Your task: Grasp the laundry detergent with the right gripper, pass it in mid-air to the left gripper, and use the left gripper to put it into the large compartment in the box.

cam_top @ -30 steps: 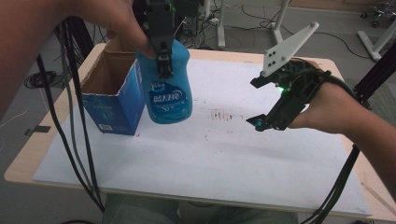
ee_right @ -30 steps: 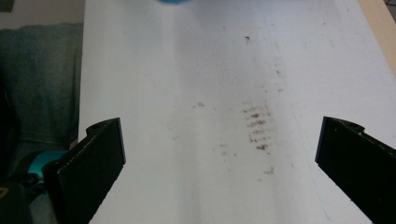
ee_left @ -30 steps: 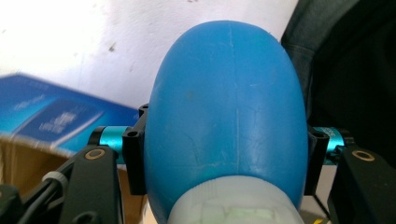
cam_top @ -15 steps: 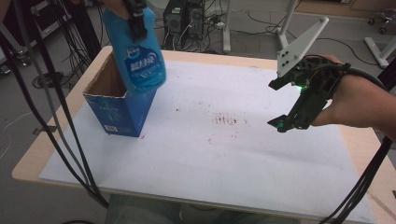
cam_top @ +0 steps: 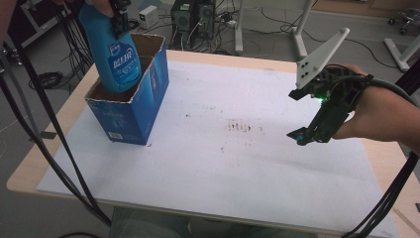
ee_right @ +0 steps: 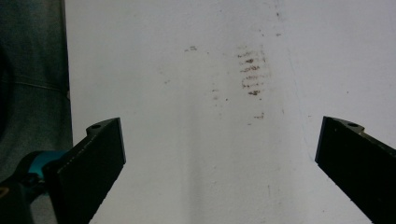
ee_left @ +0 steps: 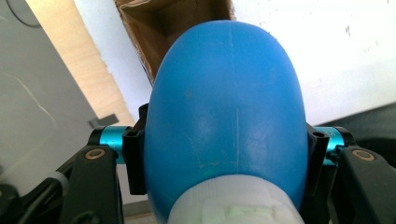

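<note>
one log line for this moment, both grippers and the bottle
left gripper: shut on bottle | bottle: over box opening | right gripper: open, empty, over table

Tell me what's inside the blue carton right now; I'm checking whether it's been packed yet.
The lower end of the blue bottle dips into the open carton, held by the left hand-held gripper. Bare brown cardboard walls show beside it. The carton's bottom is covered, so anything else there is unseen.

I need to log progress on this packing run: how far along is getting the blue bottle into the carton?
Done: the left tool is clamped on the blue bottle, off the table. In hand: the bottle's base sits at the mouth of the open blue carton, tilted, apparently just entering. Left: lower it fully and let go. The right tool is open over the stained white sheet, holding nothing.
</note>
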`<state>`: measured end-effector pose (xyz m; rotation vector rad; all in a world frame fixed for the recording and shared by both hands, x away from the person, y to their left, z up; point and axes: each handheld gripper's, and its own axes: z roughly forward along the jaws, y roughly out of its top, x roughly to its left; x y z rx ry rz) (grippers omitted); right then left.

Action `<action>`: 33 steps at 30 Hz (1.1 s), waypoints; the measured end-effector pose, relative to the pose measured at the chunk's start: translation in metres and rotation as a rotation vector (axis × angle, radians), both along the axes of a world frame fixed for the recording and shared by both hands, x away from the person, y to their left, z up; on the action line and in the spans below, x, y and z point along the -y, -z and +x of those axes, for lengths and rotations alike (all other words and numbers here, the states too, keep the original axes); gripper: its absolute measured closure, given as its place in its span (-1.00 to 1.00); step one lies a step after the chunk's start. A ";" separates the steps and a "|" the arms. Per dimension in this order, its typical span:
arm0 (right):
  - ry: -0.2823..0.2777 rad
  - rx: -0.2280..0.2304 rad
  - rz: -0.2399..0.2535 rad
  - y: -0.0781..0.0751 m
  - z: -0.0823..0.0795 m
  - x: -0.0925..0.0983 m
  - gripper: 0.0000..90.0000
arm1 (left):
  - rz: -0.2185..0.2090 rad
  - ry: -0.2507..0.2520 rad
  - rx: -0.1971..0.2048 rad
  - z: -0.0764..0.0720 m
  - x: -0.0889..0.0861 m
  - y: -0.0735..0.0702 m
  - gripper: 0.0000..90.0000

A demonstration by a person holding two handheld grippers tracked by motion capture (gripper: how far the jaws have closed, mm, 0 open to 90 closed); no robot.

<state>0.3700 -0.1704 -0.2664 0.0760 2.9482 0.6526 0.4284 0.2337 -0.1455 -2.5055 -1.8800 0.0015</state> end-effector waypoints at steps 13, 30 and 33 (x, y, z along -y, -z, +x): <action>0.016 -0.009 -0.013 0.006 0.002 0.001 -0.99 | 0.023 0.212 -0.047 0.012 -0.009 0.069 -0.15; 0.018 -0.021 -0.037 0.013 0.005 -0.009 -0.98 | 0.026 0.539 -0.044 0.015 -0.004 0.139 -0.16; 0.018 -0.022 -0.036 0.014 0.006 -0.009 -0.98 | 0.018 0.552 -0.053 0.016 -0.005 0.146 -0.16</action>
